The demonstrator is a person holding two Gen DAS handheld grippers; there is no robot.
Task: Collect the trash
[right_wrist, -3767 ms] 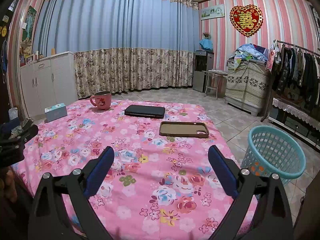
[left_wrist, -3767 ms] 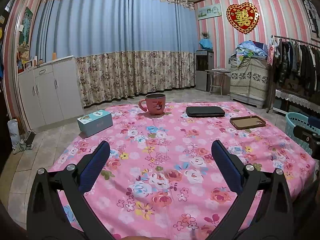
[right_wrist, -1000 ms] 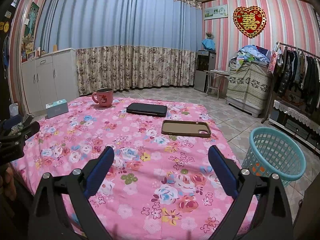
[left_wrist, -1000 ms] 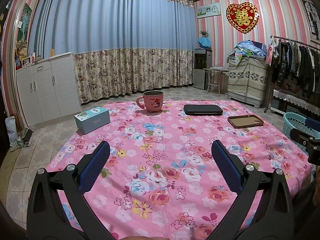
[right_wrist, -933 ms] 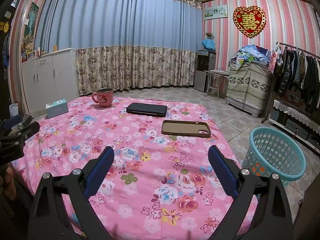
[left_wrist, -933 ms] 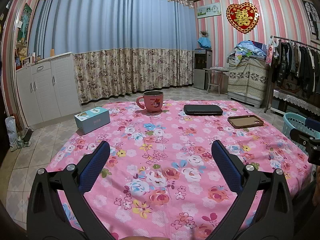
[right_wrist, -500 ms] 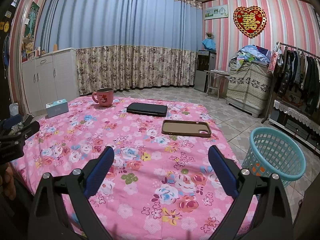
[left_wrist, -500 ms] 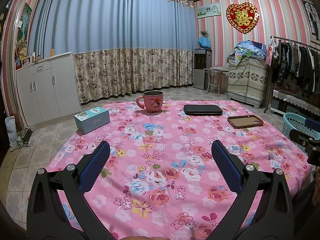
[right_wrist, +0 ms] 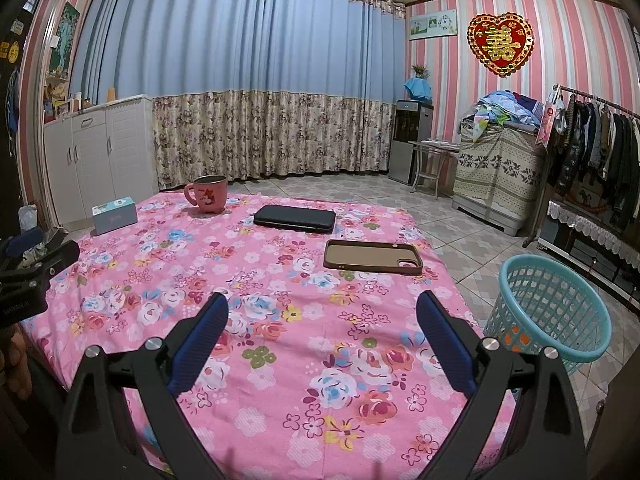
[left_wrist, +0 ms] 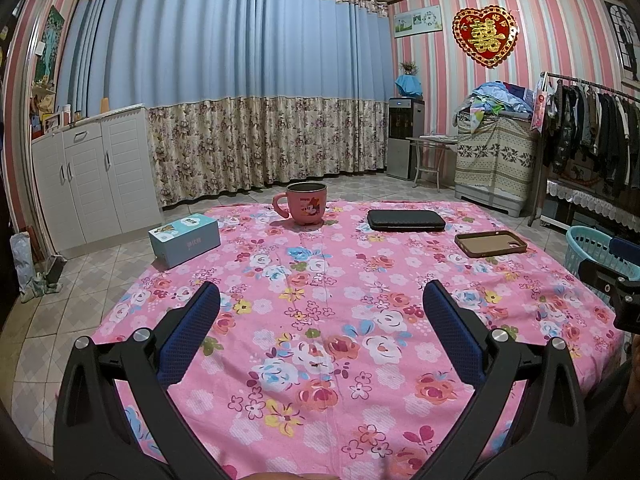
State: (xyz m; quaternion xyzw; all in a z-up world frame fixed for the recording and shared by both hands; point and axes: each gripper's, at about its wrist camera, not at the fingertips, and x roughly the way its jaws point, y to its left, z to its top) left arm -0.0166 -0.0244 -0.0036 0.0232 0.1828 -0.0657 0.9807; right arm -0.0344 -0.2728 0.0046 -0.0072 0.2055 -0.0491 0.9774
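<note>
Nothing on the tabletop (left_wrist: 320, 320) is changing place compared with the frames from a second ago; both views are holding almost steady, and only against the oldest frames is the left view sitting a little further back. I am keeping the left gripper (left_wrist: 320, 300) released, its blue-padded fingers (left_wrist: 188, 336) spread wide over the pink floral cloth and grasping nothing. I am likewise keeping the right gripper (right_wrist: 322, 312) released and unloaded above the near edge of the cloth.

In the left view, a pink mug (left_wrist: 306, 204) is standing upright at 12 o'clock, a light-blue box (left_wrist: 185, 240) is lying at 10 o'clock near the cloth's left edge, a black case (left_wrist: 406, 220) is lying flat at 1 o'clock, and a brown phone case (left_wrist: 491, 243) is lying at 2 o'clock, all well apart from one another.

In the right view, the turquoise waste basket (right_wrist: 548, 312) is standing on the tiled floor at 3 o'clock, just beside the tabletop's right edge. Small orange pieces are showing through its mesh; I cannot tell what they are. No loose trash is showing clearly on the cloth.
</note>
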